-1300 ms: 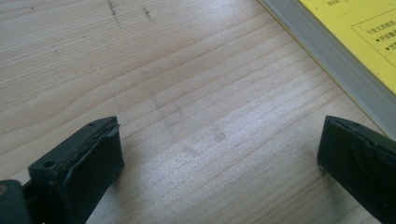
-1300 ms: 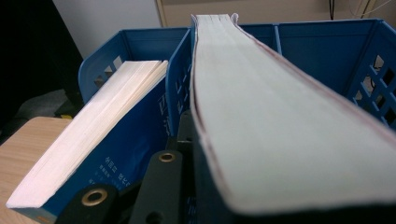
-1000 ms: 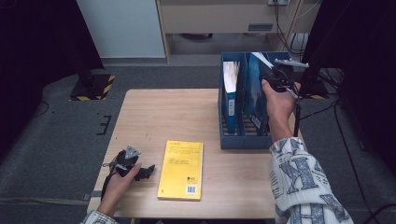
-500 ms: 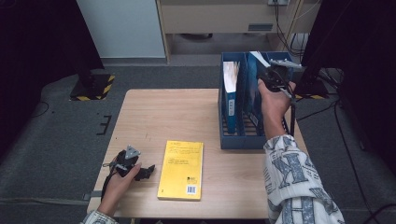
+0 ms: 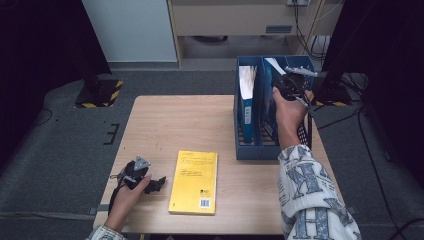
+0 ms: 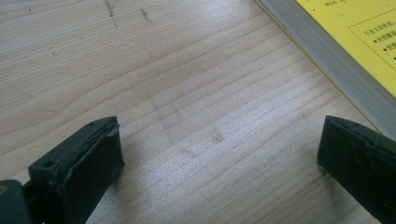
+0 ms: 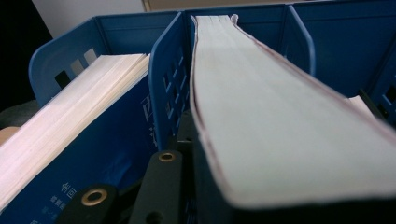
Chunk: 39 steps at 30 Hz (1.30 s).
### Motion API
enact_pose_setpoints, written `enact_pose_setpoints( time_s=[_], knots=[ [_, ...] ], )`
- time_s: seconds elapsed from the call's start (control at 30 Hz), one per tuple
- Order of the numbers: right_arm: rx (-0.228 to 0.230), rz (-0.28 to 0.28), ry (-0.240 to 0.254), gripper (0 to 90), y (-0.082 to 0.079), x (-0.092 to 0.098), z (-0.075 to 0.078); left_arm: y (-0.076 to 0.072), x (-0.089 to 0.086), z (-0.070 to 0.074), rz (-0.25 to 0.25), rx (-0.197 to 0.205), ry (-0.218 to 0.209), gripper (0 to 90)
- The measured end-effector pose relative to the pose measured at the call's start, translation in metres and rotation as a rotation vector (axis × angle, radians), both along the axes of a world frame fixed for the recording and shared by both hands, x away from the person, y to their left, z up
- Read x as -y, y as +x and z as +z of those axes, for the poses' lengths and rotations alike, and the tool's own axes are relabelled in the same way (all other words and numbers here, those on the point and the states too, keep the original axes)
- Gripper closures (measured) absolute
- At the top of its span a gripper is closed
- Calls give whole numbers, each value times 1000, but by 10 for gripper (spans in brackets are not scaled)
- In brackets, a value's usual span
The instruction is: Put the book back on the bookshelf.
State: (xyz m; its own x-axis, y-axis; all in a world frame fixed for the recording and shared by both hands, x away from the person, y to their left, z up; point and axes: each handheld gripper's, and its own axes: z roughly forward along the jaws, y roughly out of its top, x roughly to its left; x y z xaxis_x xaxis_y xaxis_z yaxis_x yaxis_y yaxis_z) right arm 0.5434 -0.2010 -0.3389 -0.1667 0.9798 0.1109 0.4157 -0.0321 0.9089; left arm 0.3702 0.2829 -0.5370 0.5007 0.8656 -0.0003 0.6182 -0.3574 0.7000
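Note:
A blue file rack (image 5: pixel 246 149) stands on the right of the wooden table (image 5: pixel 190 120). A blue-covered book (image 5: pixel 246 89) stands in its left compartment. My right gripper (image 5: pixel 286 84) is shut on a second thick book (image 5: pixel 270 80), holding it tilted over the middle compartment. In the right gripper view its white page edge (image 7: pixel 280 121) runs away from me between the dividers (image 7: pixel 168 79), and one finger (image 7: pixel 161 186) presses its left cover. My left gripper (image 5: pixel 156 183) rests open on the table, just left of a yellow book (image 5: pixel 195 181) lying flat. Bare wood shows between its fingers (image 6: pixel 93 158).
The yellow book's page edge (image 6: pixel 327 60) lies close to my left gripper's right jaw. The rack's right compartment (image 7: pixel 345 51) shows beyond the held book. Dark floor surrounds the table, with a cabinet (image 5: pixel 235 20) behind it.
My right hand has moved a little left and down with the book, bringing it lower into the rack. The left gripper and the yellow book have stayed put.

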Motion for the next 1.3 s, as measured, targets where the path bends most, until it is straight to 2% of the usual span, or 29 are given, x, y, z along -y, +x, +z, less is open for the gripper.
enact_pose_setpoints(
  time_s=[0.2,0.43,0.93,1.3],
  knots=[
    [8,-9,10,738,0,-2,-7,0,0,0,1,-2,-2,0],
    [6,-6,-8,739,-1,-4,-13,0,0,0,-1,-2,-2,0],
    [-1,-12,20,738,-4,-3,-31,0,0,0,-5,-3,3,0],
    [3,-6,32,736,-8,-1,-33,1,0,0,-8,-4,7,0]
  ],
)
